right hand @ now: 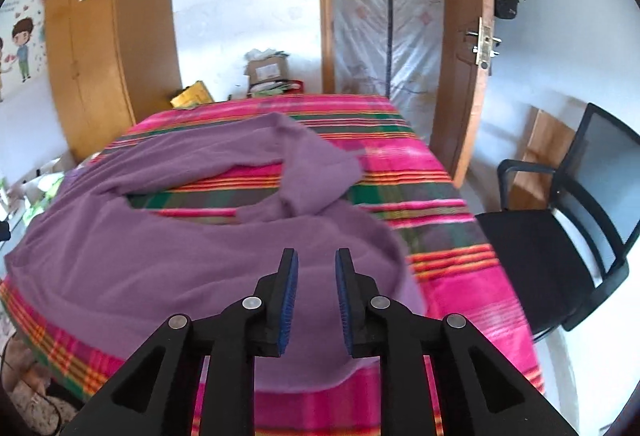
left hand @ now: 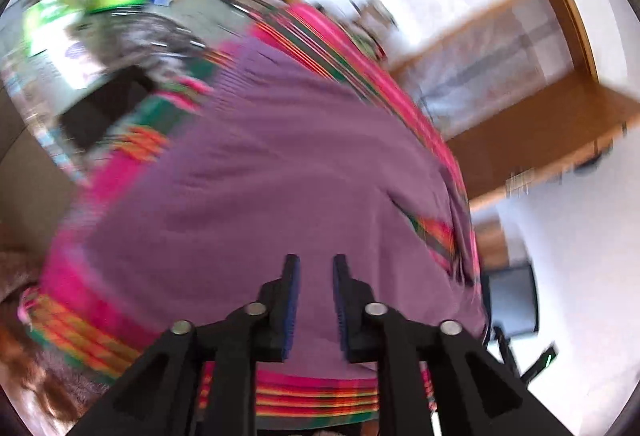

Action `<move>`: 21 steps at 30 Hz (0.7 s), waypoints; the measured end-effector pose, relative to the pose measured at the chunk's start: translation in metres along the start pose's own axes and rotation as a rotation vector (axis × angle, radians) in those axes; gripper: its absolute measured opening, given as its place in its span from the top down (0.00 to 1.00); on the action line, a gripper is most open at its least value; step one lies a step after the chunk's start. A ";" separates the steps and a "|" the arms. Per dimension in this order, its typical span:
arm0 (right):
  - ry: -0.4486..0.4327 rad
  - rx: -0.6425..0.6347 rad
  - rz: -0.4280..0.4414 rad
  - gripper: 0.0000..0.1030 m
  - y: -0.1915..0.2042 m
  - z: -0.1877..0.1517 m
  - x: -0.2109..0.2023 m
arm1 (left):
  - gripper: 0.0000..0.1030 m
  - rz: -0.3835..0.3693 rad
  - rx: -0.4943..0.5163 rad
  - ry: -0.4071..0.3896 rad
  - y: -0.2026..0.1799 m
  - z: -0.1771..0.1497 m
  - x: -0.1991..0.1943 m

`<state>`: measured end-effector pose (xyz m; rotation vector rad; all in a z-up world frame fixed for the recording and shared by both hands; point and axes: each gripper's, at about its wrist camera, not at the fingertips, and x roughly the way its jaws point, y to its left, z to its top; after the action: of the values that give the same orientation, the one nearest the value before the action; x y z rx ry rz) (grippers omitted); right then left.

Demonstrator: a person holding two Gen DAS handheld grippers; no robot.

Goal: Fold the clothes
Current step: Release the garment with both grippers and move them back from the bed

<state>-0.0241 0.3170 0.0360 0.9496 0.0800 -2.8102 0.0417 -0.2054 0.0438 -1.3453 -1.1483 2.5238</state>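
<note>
A purple garment lies spread on a table covered with a pink, green and orange striped cloth. One sleeve is folded across toward the middle, leaving a gap where the striped cloth shows. My right gripper hovers above the garment's near part, jaws open with nothing between them. In the blurred left wrist view the same purple garment fills the middle, and my left gripper hangs over it, open and holding nothing.
A black office chair stands to the right of the table. Behind it are a wooden door, a plastic-covered doorway and a wooden wardrobe. Boxes sit on the floor beyond the table. A cluttered surface lies left of the table.
</note>
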 end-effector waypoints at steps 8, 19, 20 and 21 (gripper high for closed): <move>0.081 -0.009 0.002 0.79 -0.031 0.022 0.043 | 0.79 -0.044 0.177 0.255 -0.094 -0.014 0.102; 0.264 -0.035 0.175 0.77 -0.045 0.043 0.100 | 0.77 -0.074 0.304 0.426 -0.160 -0.037 0.170; 0.282 -0.038 0.176 0.77 -0.045 0.043 0.104 | 0.76 -0.073 0.312 0.433 -0.164 -0.038 0.173; 0.298 -0.042 0.179 0.76 -0.044 0.043 0.108 | 0.75 -0.071 0.320 0.439 -0.168 -0.039 0.177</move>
<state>-0.1420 0.3402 0.0044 1.2897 0.0879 -2.4786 -0.0858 0.0049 0.0151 -1.6143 -0.6629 2.0919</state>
